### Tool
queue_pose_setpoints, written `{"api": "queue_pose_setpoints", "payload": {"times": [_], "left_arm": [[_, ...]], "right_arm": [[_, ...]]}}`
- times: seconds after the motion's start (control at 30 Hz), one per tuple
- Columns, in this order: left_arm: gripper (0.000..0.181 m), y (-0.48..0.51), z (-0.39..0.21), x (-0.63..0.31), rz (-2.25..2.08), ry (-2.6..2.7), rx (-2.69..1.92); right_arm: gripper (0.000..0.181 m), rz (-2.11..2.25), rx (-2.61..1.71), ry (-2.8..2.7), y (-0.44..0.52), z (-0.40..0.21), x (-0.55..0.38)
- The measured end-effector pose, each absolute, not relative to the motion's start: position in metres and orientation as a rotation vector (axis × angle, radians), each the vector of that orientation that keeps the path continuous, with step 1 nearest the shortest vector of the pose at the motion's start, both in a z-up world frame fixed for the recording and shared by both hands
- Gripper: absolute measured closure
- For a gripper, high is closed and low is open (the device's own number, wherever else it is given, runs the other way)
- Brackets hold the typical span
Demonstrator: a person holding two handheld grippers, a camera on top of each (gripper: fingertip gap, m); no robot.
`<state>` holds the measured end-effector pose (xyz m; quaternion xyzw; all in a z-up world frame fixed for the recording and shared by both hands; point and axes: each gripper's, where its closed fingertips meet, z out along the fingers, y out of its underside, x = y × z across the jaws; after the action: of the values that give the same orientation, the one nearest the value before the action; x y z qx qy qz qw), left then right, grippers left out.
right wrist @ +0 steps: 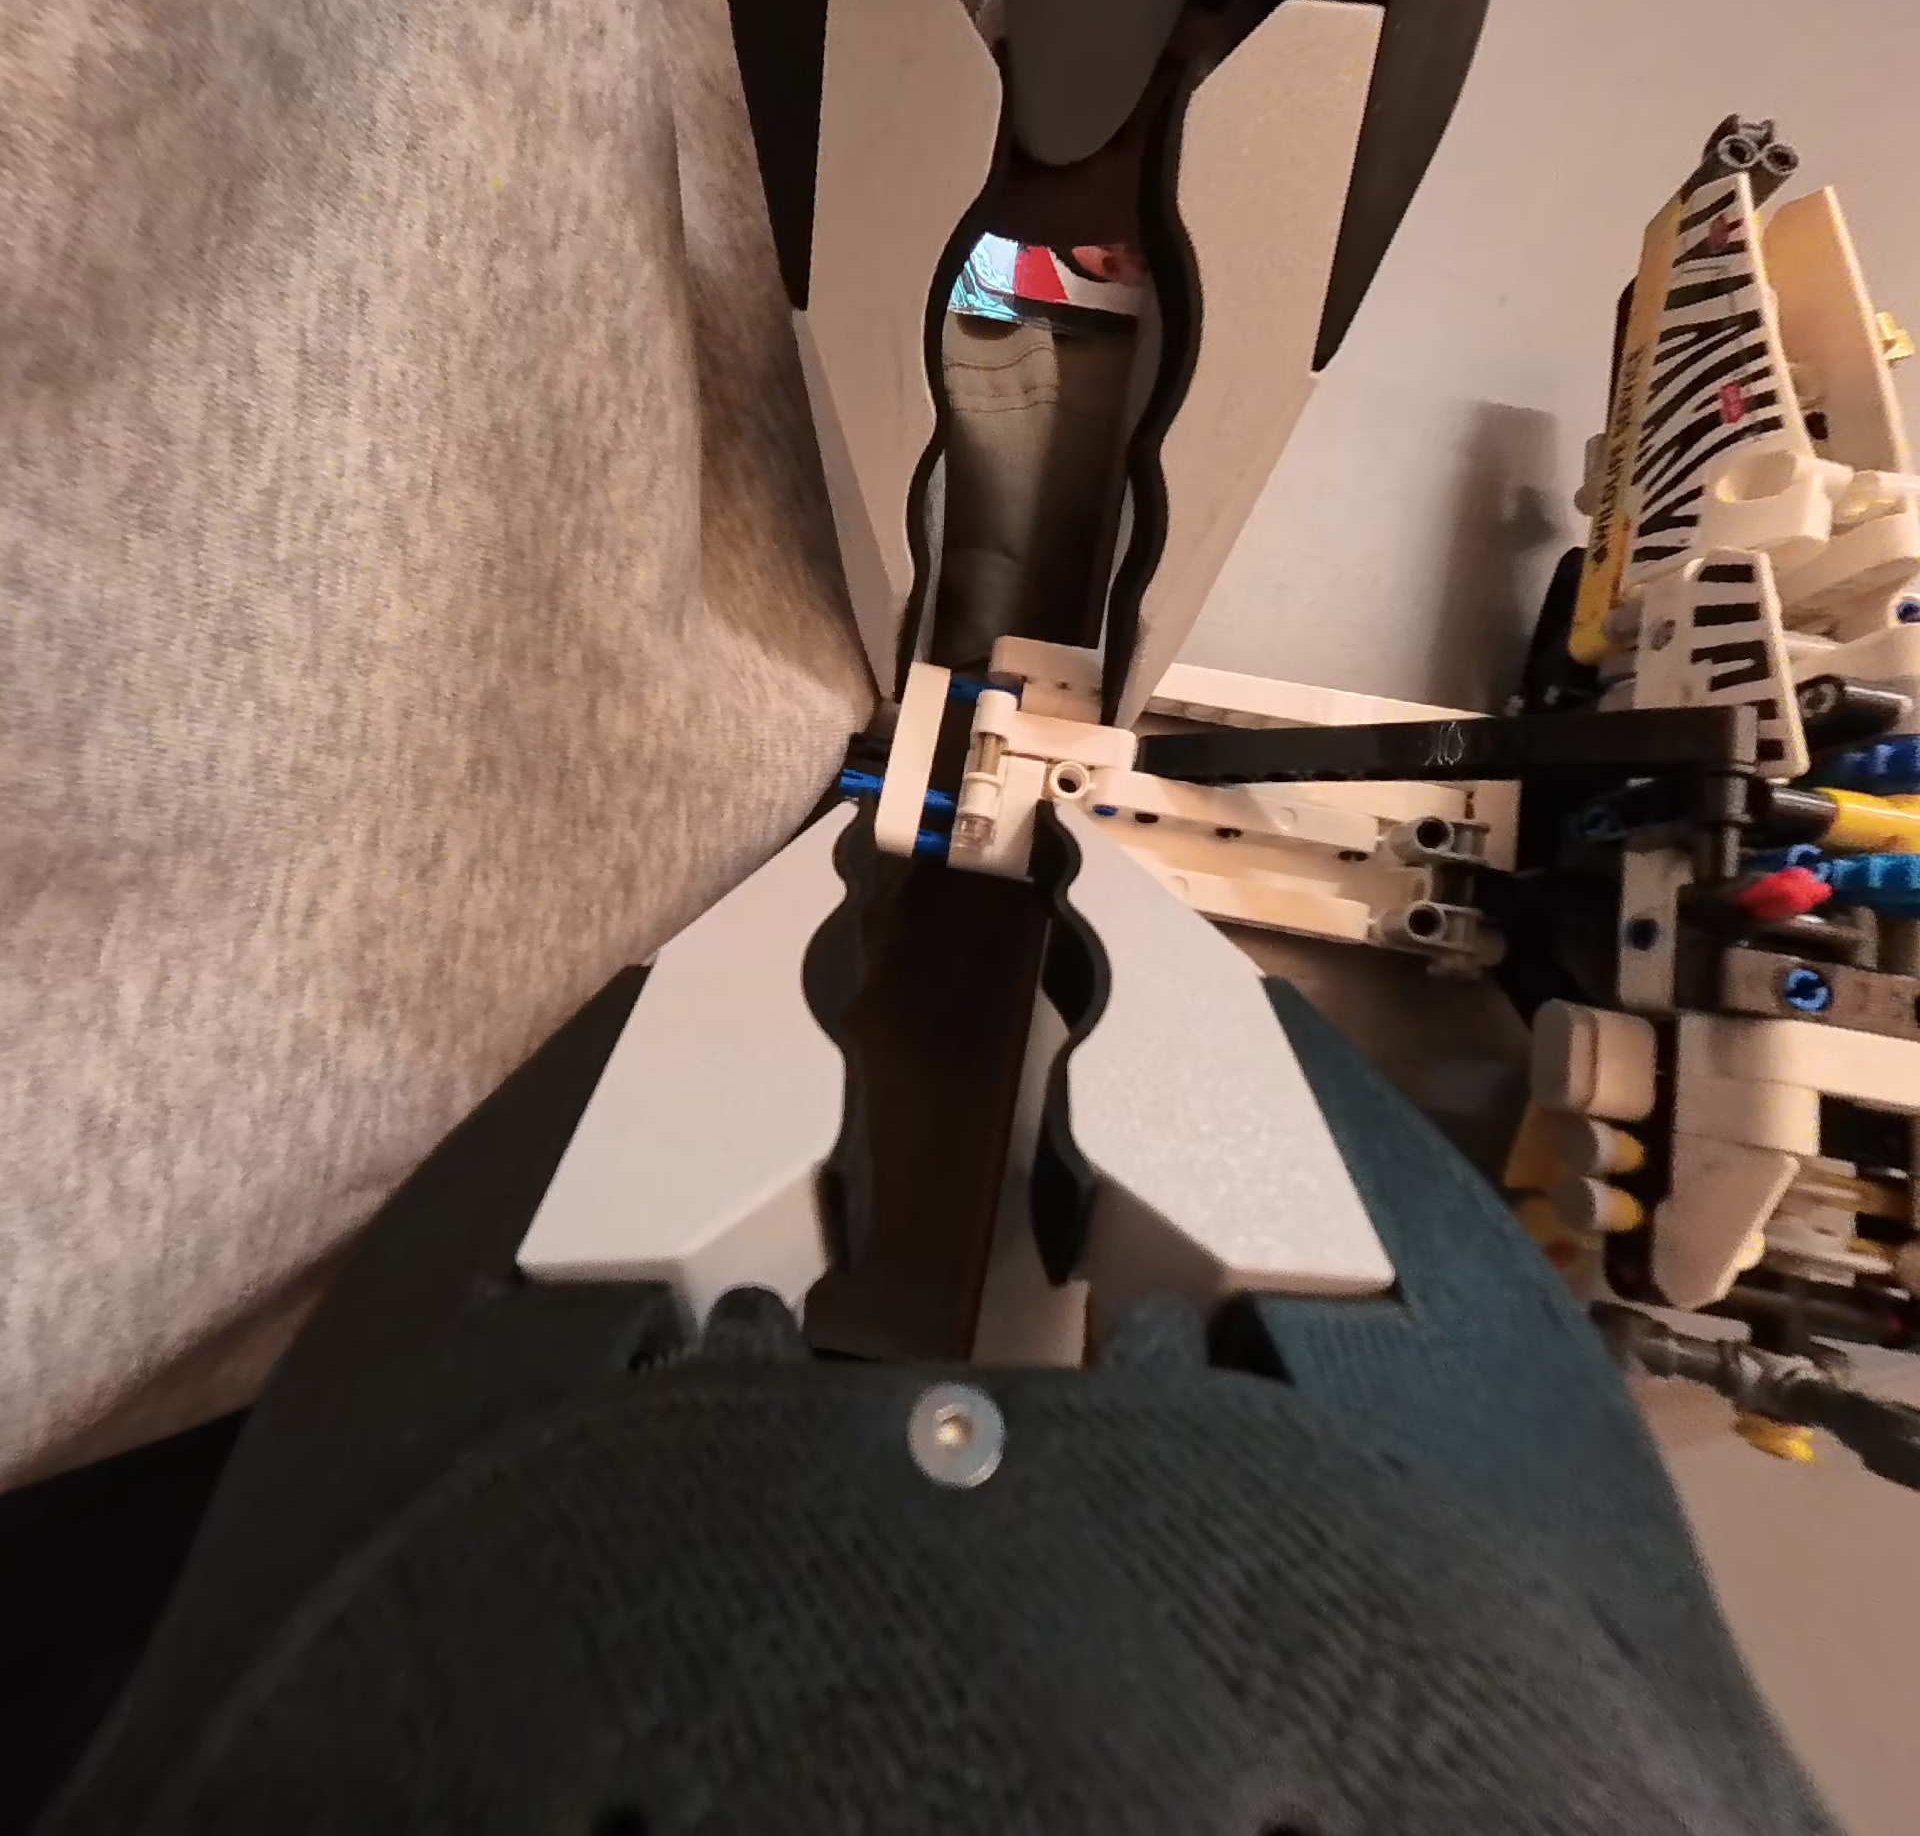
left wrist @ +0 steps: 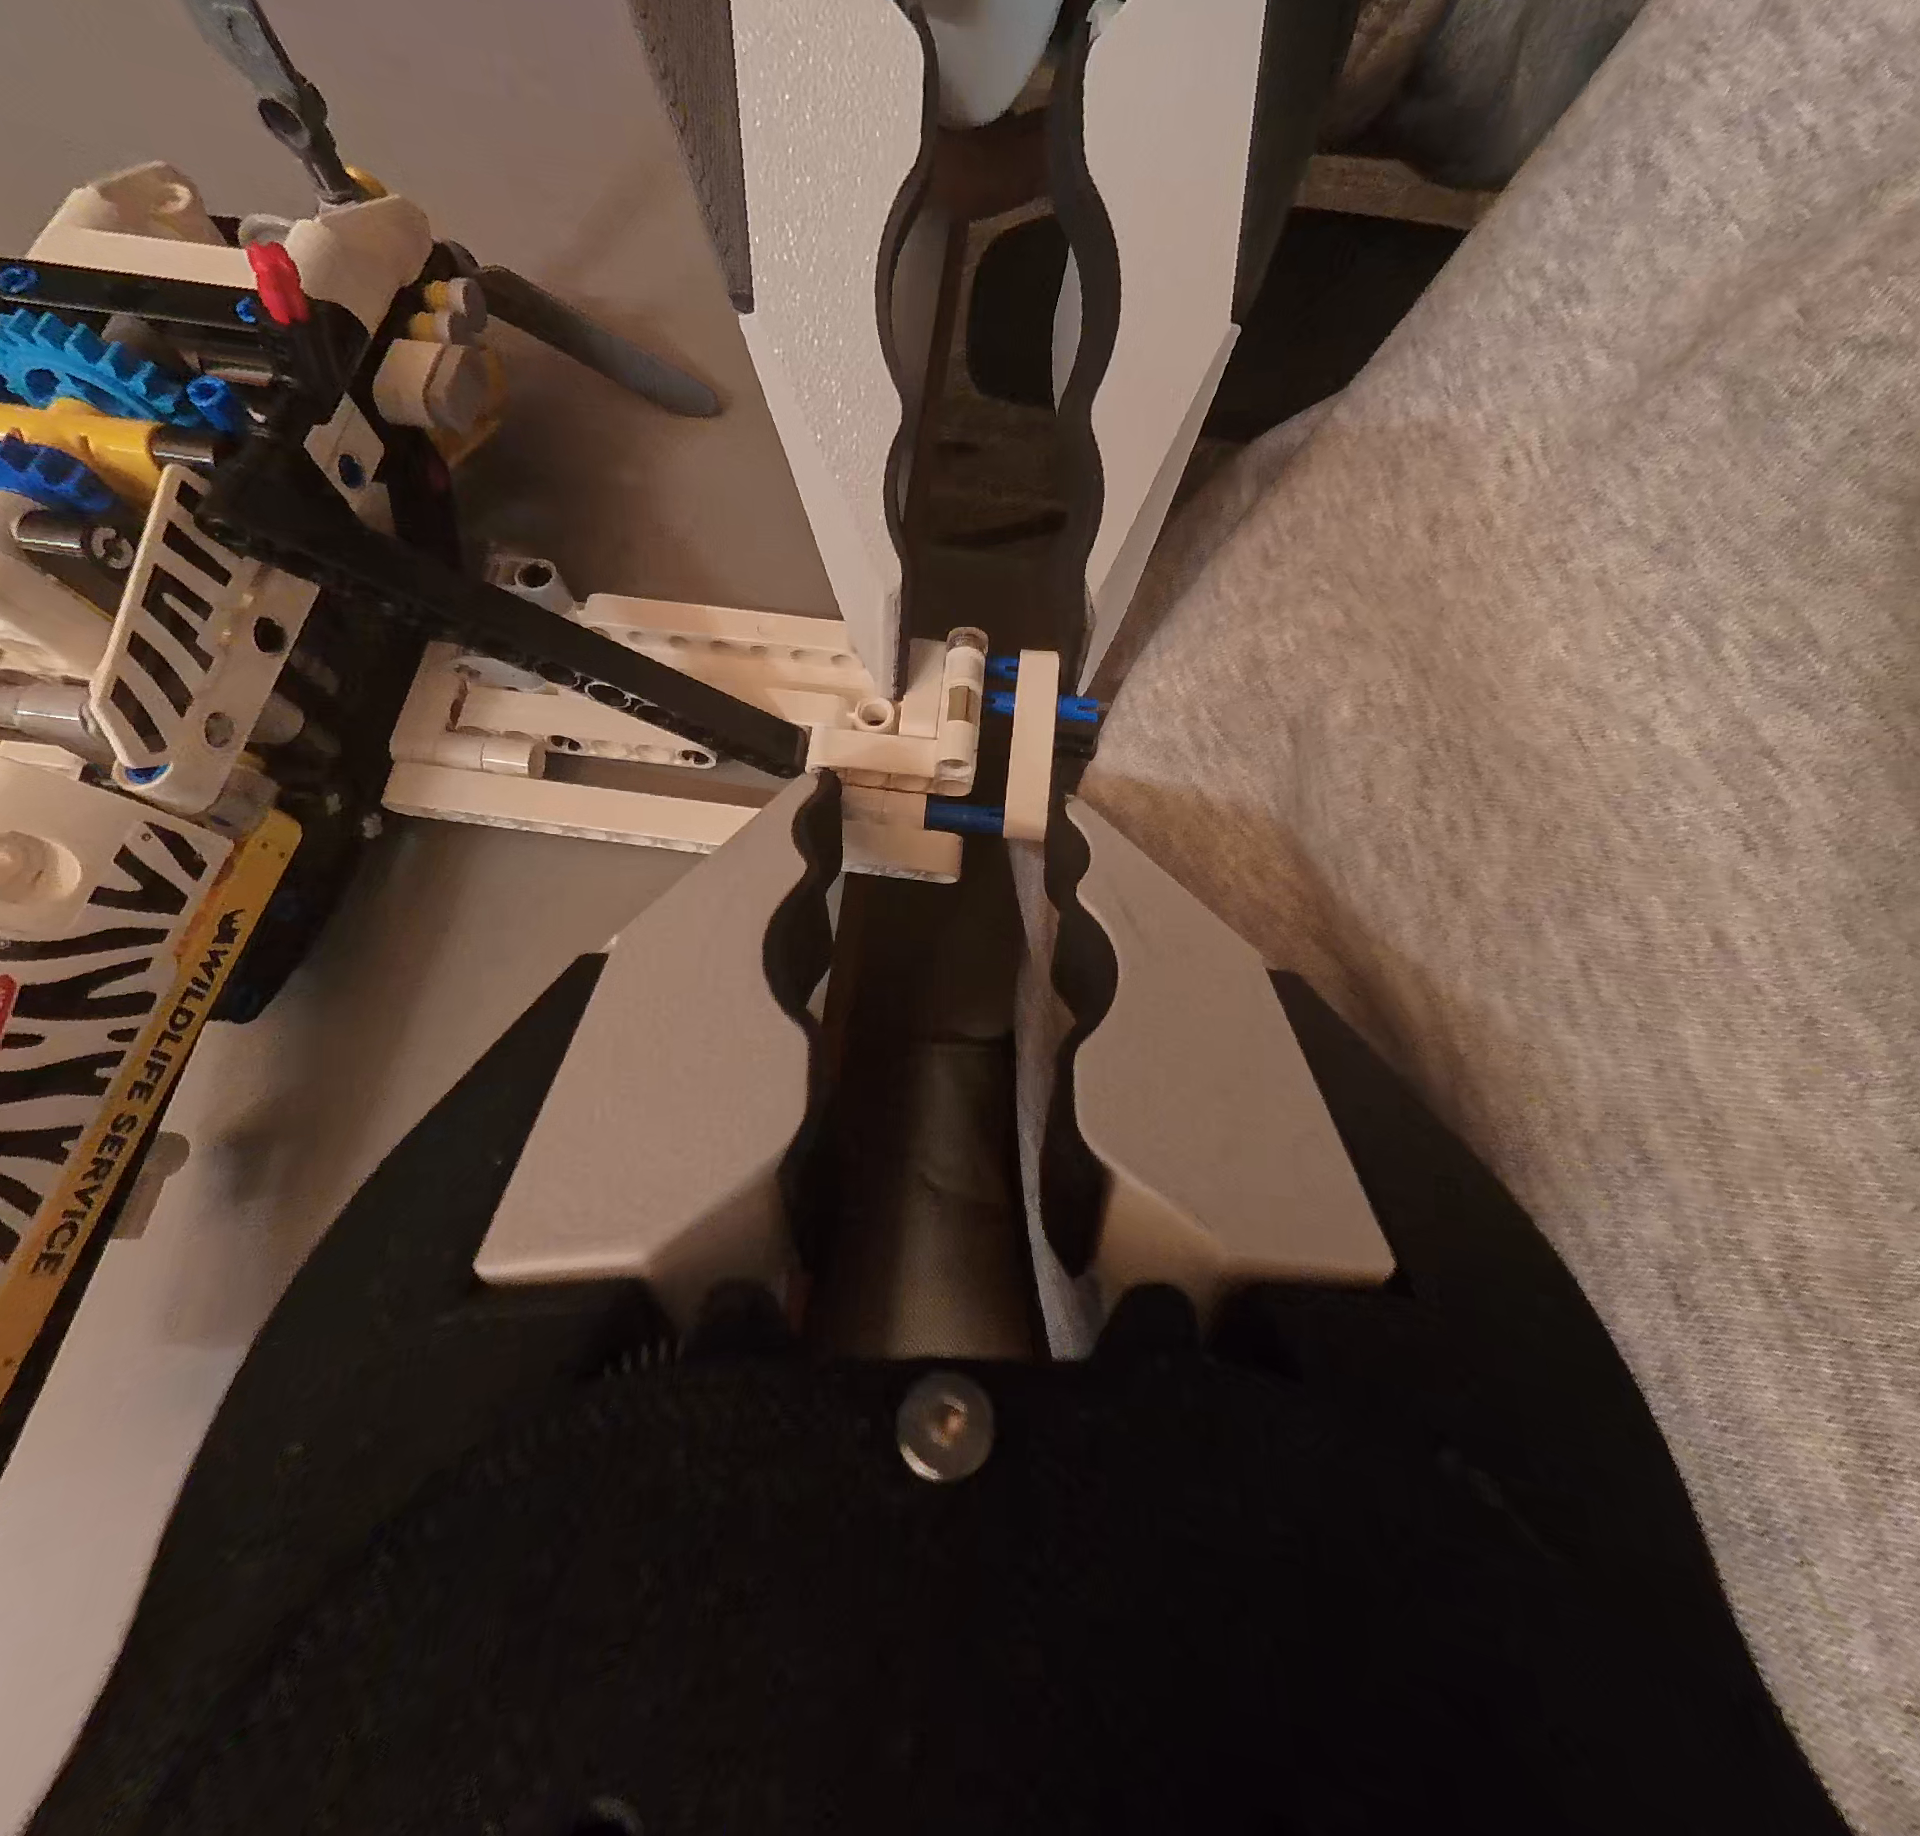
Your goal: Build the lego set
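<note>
Domestic setting, likely a living room, heather-grey knitted fabric surface [left wrist: 1558, 643] resembling upholstery or clothing, plain pale smooth tabletop [left wrist: 582, 498], half-built white, black and yellow toy brick vehicle model [right wrist: 1704, 747] resting there, warm indoor lighting

**Both grippers meet at the white tail end**

My right gripper [right wrist: 951, 825] has its fingertips around the end of the white beam assembly [right wrist: 1049, 747], where a small white plate [right wrist: 912, 763] sits on blue pins [right wrist: 935, 801]. The left gripper [right wrist: 1003, 690] comes in from opposite. A black beam [right wrist: 1434, 742] runs right to the striped model body [right wrist: 1714, 560]. Grey fabric [right wrist: 364, 539] fills the left.
</note>
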<state>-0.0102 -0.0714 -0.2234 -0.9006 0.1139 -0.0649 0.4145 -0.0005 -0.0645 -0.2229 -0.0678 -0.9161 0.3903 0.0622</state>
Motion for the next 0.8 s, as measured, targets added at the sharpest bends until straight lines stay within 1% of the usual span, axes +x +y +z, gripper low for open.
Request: {"api": "queue_pose_setpoints", "payload": {"times": [0.23, 0.33, 0.4, 0.5, 0.57, 0.6, 0.73, 0.8], "left_arm": [[0.144, -0.071, -0.222, -0.010, -0.189, 0.273, -2.245], [0.140, -0.071, -0.220, -0.008, -0.238, 0.234, -2.230], [0.136, -0.071, -0.219, -0.008, -0.247, 0.202, -2.225], [0.121, -0.073, -0.217, -0.009, -0.198, 0.191, -2.217], [0.106, -0.074, -0.217, -0.013, -0.149, 0.163, -2.222], [0.103, -0.076, -0.219, -0.014, -0.123, 0.148, -2.230], [0.100, -0.081, -0.214, -0.021, -0.037, 0.054, -2.188], [0.103, -0.084, -0.209, -0.024, -0.029, -0.024, -2.140]], "right_arm": [[0.152, 1.196, -0.220, -2.773, -0.063, -0.223, -0.001], [0.152, 1.211, -0.230, -2.775, -0.062, -0.223, 0.000], [0.152, 1.222, -0.237, -2.770, -0.063, -0.222, 0.000], [0.152, 1.240, -0.244, -2.762, -0.065, -0.222, 0.000], [0.152, 1.253, -0.252, -2.756, -0.066, -0.223, -0.002], [0.152, 1.258, -0.258, -2.752, -0.067, -0.223, -0.002], [0.152, 1.254, -0.280, -2.733, -0.071, -0.224, -0.001], [0.152, 1.247, -0.290, -2.726, -0.072, -0.224, -0.001]]}}
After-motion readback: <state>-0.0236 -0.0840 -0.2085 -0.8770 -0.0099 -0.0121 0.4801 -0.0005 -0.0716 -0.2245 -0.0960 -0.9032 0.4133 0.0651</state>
